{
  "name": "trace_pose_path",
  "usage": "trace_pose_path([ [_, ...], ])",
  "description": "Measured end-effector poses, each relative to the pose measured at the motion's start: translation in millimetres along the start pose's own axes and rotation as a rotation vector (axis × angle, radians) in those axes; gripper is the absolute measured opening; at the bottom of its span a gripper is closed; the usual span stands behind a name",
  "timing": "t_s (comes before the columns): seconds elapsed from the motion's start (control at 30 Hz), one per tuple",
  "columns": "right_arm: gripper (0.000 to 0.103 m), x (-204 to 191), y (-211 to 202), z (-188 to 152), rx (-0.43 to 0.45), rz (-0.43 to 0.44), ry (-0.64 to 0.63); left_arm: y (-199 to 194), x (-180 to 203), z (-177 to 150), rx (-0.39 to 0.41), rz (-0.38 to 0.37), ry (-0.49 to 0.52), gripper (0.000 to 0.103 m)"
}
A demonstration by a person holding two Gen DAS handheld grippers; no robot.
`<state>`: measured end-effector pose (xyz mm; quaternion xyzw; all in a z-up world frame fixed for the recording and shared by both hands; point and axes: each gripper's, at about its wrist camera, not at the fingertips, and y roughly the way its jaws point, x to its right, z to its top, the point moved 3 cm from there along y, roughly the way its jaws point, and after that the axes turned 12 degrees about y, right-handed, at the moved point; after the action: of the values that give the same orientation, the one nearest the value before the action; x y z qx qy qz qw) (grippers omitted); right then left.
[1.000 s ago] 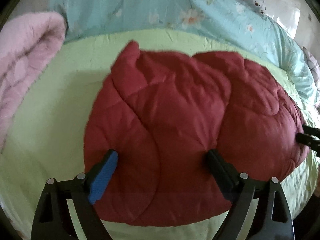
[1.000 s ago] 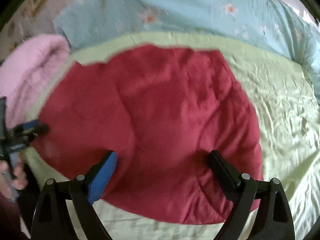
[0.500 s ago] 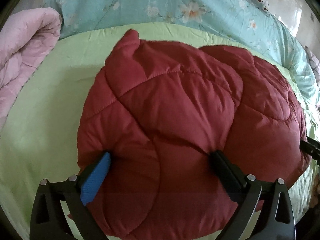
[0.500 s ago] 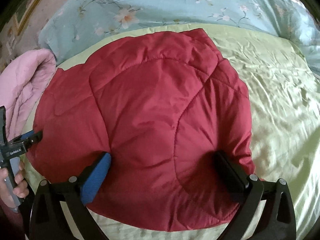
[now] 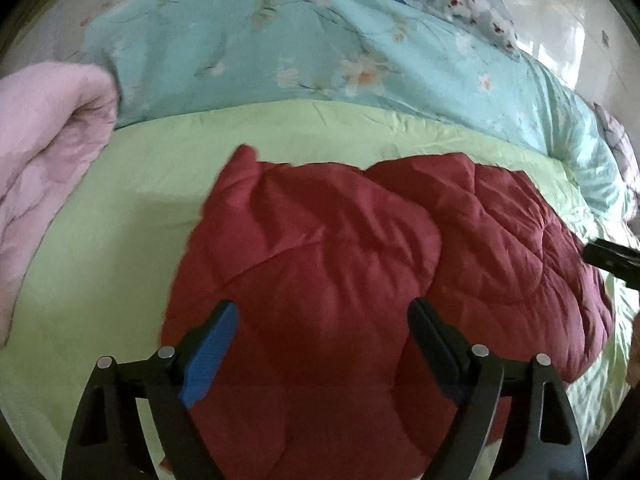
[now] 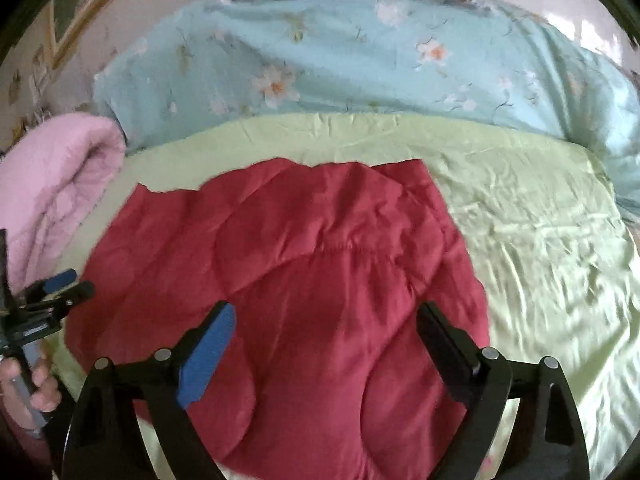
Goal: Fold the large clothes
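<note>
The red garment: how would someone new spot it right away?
Start at the pale green sheet covering the bed. The red quilted jacket lies folded on it, nearest the cameras. It alone is dark red with stitched quilting; the pink blanket and floral blue duvet are pastel.

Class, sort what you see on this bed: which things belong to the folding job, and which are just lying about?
Belongs to the job:
- red quilted jacket
- left gripper, fingers apart
- right gripper, fingers apart

Just lying about:
- pink blanket
- blue floral quilt
- green sheet, which the jacket lies on
</note>
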<state>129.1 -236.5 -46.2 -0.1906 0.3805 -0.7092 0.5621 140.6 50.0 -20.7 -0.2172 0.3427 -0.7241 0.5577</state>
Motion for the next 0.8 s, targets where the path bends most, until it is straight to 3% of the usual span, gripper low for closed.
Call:
trace_pose_path([
  [0.1,0.093,6,42,6,-0.104,-0.018,0.002,37,1,2,-0.093,0.001,0.008,0.087],
  [0.23,0.094,27,75,6,-0.166,0.01,0.07,58,-1,6,-0.111,0.0,0.01,0.091],
  [0.43,0.094,34,84,8,-0.17,0.018,0.1,74,-11,15,-0.145,-0.017,-0.002,0.095],
  [0.8,0.093,29,66,9,-0.131,0.011,0.096,67,3,18,-0.158,0.049,0.009,0.095],
])
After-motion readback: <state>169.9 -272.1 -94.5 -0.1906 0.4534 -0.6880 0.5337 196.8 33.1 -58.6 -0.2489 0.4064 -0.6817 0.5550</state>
